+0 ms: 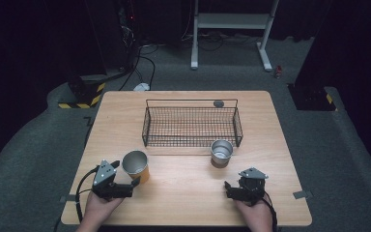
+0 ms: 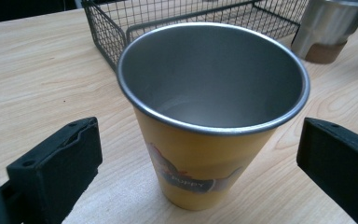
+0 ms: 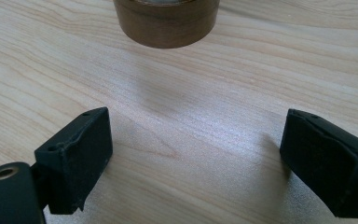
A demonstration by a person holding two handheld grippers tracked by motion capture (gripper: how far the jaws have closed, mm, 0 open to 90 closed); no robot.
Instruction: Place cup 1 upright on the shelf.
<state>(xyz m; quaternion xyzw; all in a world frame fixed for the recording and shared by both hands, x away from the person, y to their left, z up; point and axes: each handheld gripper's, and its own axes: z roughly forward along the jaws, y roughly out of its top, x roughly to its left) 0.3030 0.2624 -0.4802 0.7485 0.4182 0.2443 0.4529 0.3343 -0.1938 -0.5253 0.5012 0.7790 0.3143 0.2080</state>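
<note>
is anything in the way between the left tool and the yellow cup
Nothing visible. The left tool is open, its jaws on either side of the yellow cup, with bare table between them and the cup.

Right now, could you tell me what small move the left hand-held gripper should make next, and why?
Probably ease the left hand-held gripper a little forward and close it on the yellow cup. Its jaws stand wide open on either side of the cup without touching it, and the cup stands upright on the table, just in front of the wire basket.
</note>
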